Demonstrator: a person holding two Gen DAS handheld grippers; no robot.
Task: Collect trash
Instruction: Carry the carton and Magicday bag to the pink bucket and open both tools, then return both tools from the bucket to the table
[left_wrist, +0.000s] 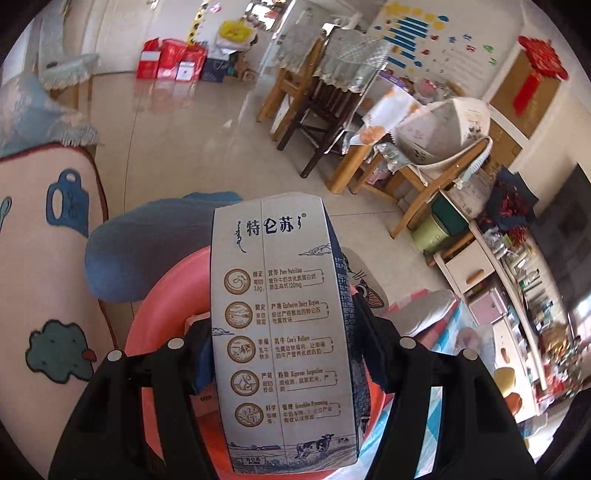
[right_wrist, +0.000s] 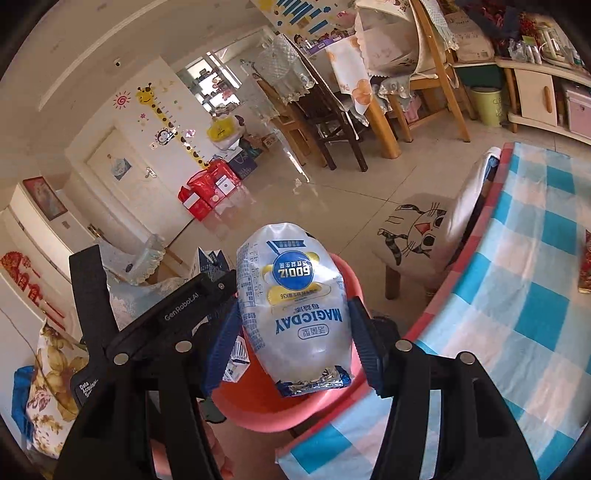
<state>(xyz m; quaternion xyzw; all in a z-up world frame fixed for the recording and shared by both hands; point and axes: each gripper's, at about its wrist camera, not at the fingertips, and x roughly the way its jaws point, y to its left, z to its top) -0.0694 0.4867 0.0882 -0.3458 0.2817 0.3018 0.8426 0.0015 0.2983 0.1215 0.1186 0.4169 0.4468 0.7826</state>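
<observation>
milk carton (left_wrist: 280, 332): "特仑苏", "Pure Nutrition". Plastic pouch (right_wrist: 291, 306): "MAGICDAY", "600亿", upside down. Left claw (right_wrist: 177, 314) body: "GenRobot.AI".

Left claw (left_wrist: 280, 354) clamps milk carton (left_wrist: 280, 332) — above pink basin (left_wrist: 166, 295), seemingly.

Checked table (right_wrist: 517, 295), basin at its edge

Blue, white and pink checks on the cloth, red border along the rim. Pink basin (right_wrist: 258, 410) at the near corner, partly past the edge, a small carton (right_wrist: 236, 365) lying inside. Red packet (right_wrist: 585, 266) flat at the far right.
</observation>
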